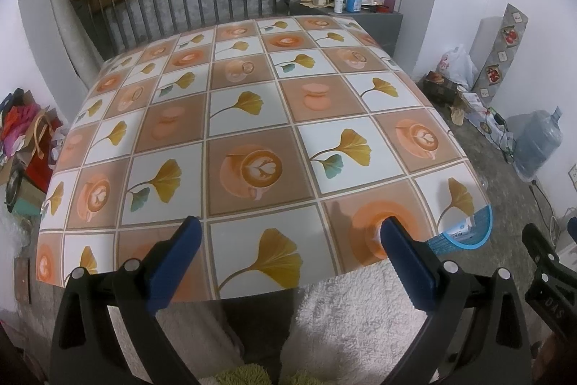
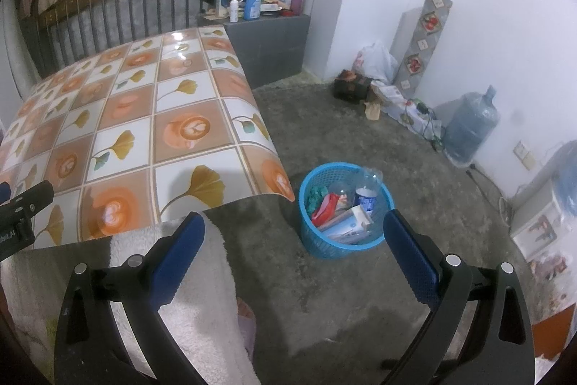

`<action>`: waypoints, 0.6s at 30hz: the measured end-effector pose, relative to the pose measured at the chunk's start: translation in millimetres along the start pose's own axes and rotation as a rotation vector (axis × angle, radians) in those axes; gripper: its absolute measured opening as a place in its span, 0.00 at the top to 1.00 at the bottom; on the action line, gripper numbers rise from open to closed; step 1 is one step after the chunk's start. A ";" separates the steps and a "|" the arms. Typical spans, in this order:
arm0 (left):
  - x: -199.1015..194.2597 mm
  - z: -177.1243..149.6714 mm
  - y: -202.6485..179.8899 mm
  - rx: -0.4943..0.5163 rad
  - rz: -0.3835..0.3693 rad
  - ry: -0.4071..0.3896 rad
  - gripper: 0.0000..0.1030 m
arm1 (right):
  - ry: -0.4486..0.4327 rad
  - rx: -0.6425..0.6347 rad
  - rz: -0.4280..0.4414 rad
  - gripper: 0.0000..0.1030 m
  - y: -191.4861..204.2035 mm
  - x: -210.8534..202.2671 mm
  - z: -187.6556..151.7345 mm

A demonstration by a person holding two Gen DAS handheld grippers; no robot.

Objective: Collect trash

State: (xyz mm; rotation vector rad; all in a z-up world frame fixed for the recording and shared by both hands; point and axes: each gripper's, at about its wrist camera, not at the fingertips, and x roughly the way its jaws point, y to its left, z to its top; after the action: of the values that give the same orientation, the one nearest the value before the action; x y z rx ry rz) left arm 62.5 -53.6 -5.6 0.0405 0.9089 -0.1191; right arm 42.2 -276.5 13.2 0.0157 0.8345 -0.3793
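Right wrist: one blue basket (image 2: 317, 242), one plastic bottle (image 2: 367, 192).

The table cloth (image 1: 230, 132) had a checked pattern of brown, orange and white squares. The white squares showed yellow leaves, and the brown ones showed coffee cups with white hearts. The basket (image 2: 317, 240) was bright blue with little holes all around. Inside it lay a red wrapper (image 2: 322, 208) and a white and blue box (image 2: 348, 226). Both grippers had black arms and blue pads (image 1: 176, 258). The floor (image 2: 360, 139) was grey.
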 end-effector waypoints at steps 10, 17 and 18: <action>0.3 -0.1 2.3 -0.003 0.001 0.001 0.05 | 0.000 -0.001 0.000 0.07 -1.0 1.2 0.3; 0.8 -1.1 4.2 -0.001 -0.004 0.001 0.05 | -0.001 0.005 -0.002 0.07 -1.2 1.0 -0.1; 0.8 -2.0 5.2 0.000 -0.003 0.001 0.05 | -0.001 0.008 -0.002 0.07 -2.2 0.6 0.3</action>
State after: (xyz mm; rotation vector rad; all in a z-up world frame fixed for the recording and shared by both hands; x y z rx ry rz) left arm 62.1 -48.3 -7.5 0.0396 0.9103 -0.1218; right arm 42.0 -278.8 13.3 0.0223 0.8316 -0.3844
